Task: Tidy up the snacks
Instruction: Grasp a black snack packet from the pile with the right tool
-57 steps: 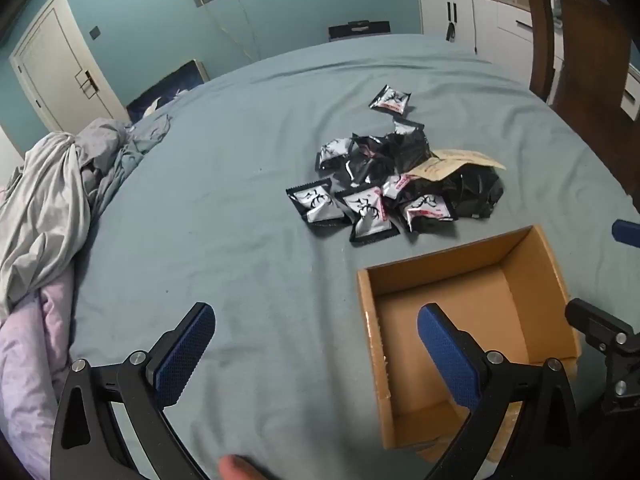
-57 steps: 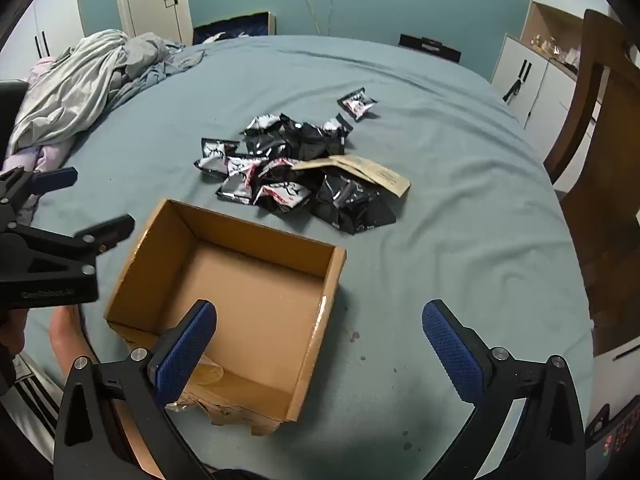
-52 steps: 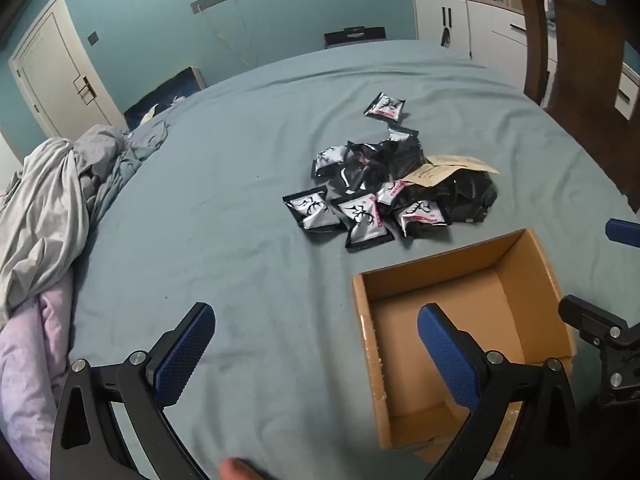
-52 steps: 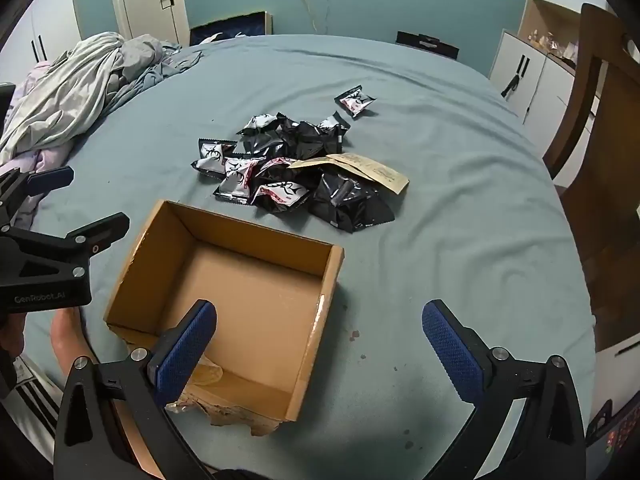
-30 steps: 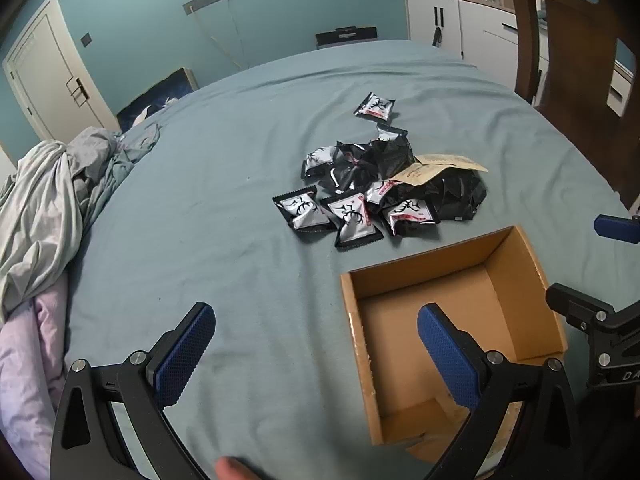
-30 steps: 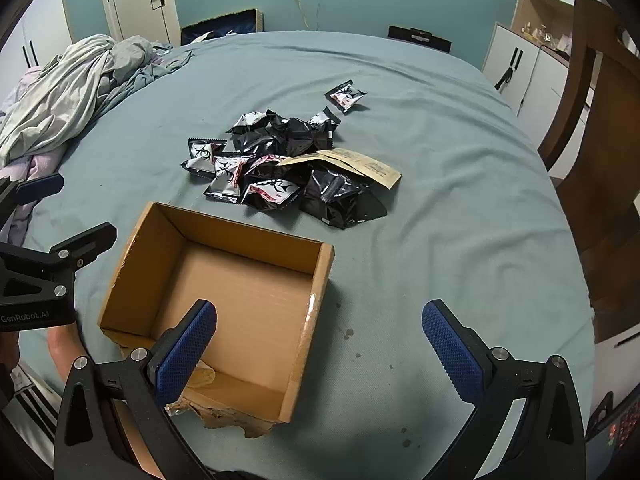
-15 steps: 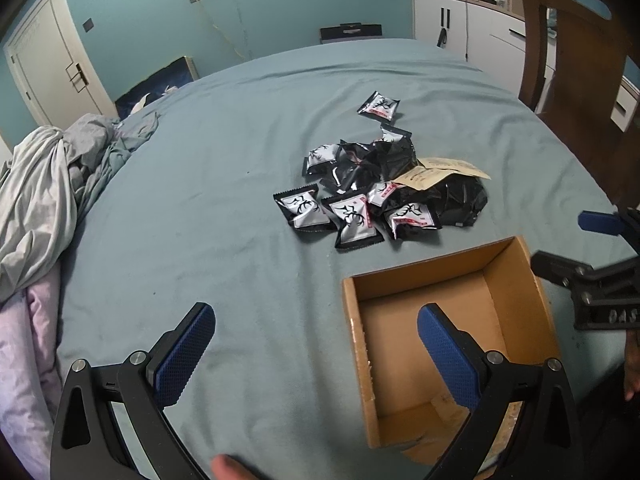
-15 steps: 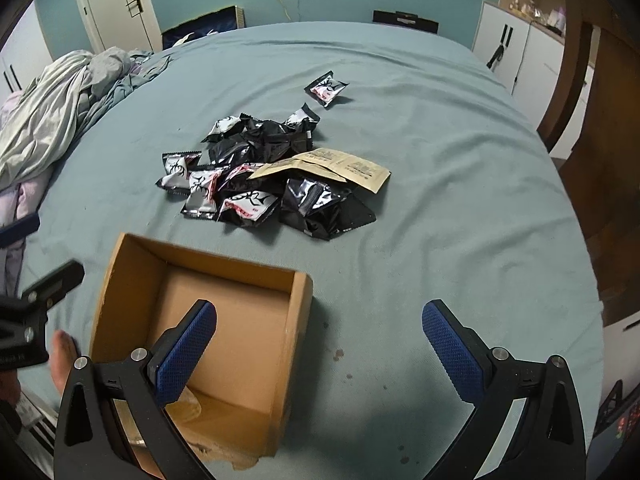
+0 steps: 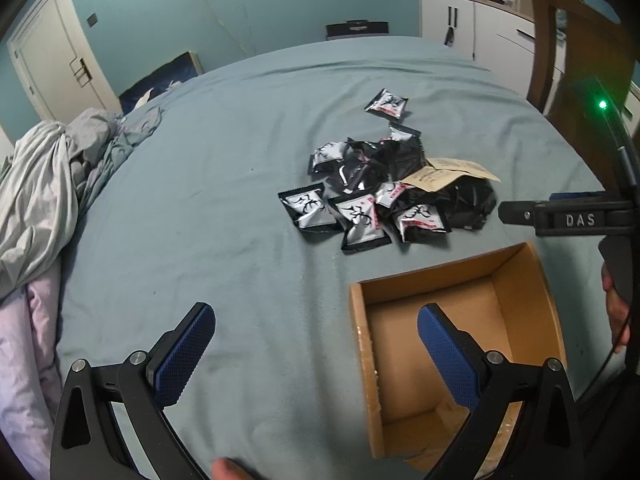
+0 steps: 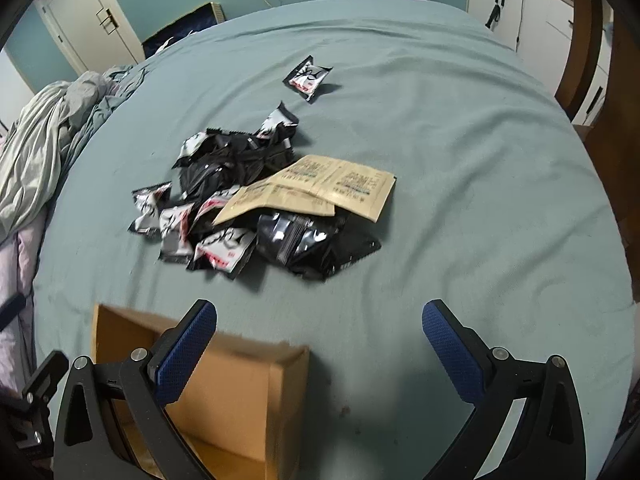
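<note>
- The left gripper [image 9: 316, 354] has its blue-padded fingers [image 9: 184, 354] spread wide with nothing between them, low over the blue-grey bedsheet [image 9: 208, 200]; its right finger hangs over the cardboard box [image 9: 520, 308].
- The right gripper [image 10: 318, 354] is likewise spread apart and holds nothing; its left finger overlaps the box's near corner.
- In the left wrist view the right gripper's side reads "DAS" in white letters; the rest is cut off.
- The box sits open-topped on the sheet, just short of the snack pile [image 10: 248, 200], apart from it.
- The pile's black-and-silver packets carry black brush-style marks and red labels, too small to read.
- A tan paper packet [image 10: 320, 188] with printed lines, unreadable, lies on top of the pile.
- One lone packet [image 10: 308, 77] lies beyond the pile.
- Crumpled bedding [image 9: 36, 184] lies at the left; a wooden chair [image 9: 580, 52] and white cabinets [image 9: 476, 28] stand at the right.
</note>
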